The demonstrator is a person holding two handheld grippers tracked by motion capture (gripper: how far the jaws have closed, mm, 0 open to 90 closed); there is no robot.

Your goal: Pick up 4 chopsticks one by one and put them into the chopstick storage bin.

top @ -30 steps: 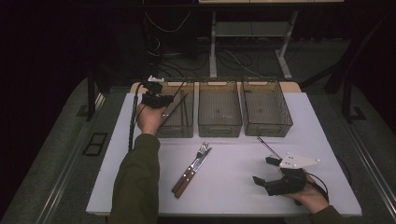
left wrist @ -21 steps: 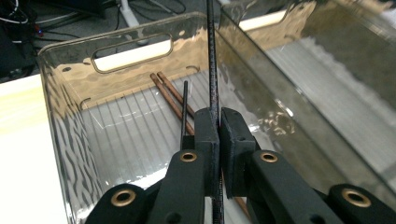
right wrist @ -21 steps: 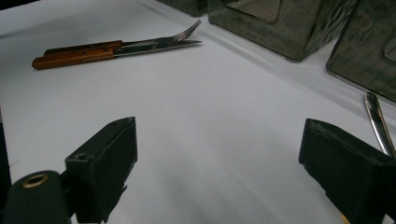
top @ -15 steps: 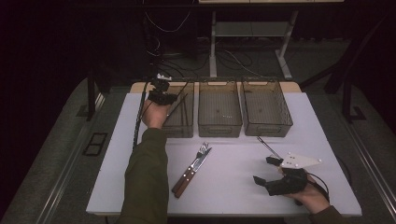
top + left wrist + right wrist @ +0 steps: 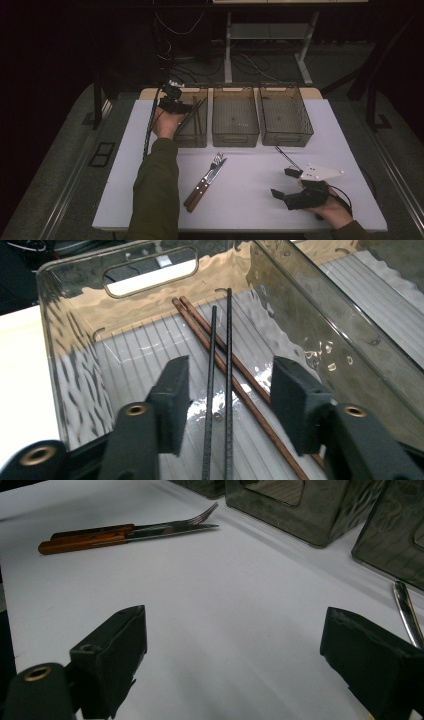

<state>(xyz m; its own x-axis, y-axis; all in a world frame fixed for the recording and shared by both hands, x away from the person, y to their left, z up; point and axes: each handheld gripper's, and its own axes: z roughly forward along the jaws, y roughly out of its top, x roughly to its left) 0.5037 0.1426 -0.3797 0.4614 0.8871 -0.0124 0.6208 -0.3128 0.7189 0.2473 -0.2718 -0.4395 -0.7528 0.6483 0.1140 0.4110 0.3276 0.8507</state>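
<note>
A dim lab-style recording room: a white table (image 5: 345, 130) stands on grey carpet (image 5: 60, 165), with loose cables (image 5: 200, 70) and a metal stand's legs (image 5: 265, 40) behind it, and three identical clear bins (image 5: 235, 135) lined up in a row.

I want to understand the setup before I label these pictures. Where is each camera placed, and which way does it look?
High view: above the person's side, looking forward and down on the white table; both forearms and hands enter from below.
Left gripper view: rides on the left claw, looking into the left bin at black chopsticks; jaws open, just opened.
Right gripper view: rides on the right claw, looking low across the table.
Shared: the fork and knife show in the high and right gripper views.
</note>
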